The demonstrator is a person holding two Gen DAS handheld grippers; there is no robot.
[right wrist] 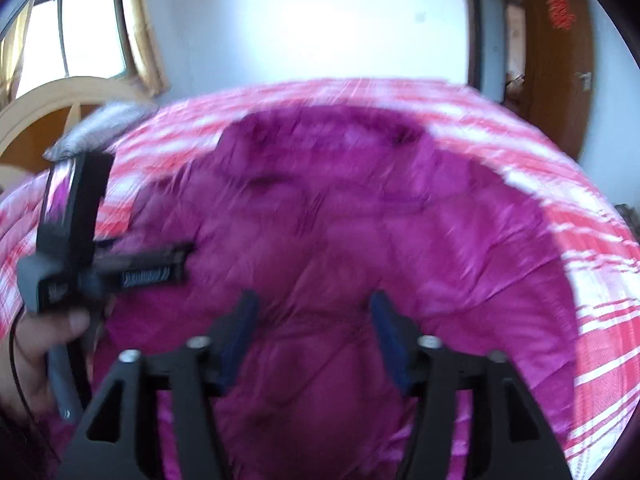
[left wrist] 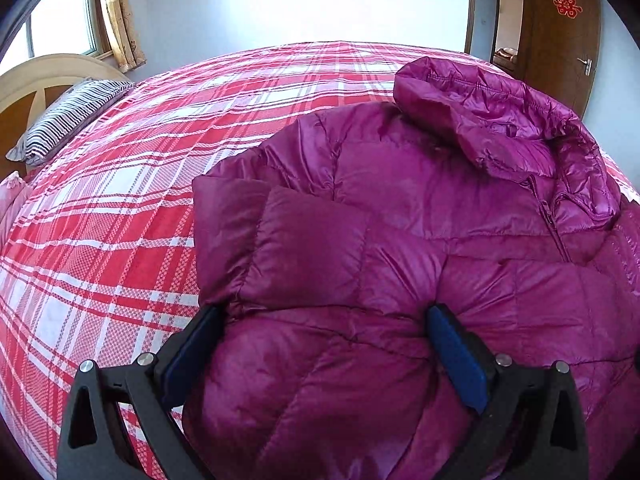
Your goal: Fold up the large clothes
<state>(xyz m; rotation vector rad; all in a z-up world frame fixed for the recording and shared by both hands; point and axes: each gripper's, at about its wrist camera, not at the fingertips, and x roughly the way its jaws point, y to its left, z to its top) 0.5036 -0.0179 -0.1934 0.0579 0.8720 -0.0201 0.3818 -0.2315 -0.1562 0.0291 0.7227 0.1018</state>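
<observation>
A magenta hooded down jacket lies front up on the red plaid bed, its hood toward the far right and one sleeve folded across the body. My left gripper is open, its blue-padded fingers straddling the jacket's lower part just above the fabric. The right wrist view is motion-blurred: the jacket fills it, and my right gripper is open above the jacket. The left gripper's body and the hand holding it show at the left of the right wrist view.
The bed with its red and white plaid sheet extends left and far. A striped pillow lies by the wooden headboard at far left. A window with curtains is behind it; a brown door stands at far right.
</observation>
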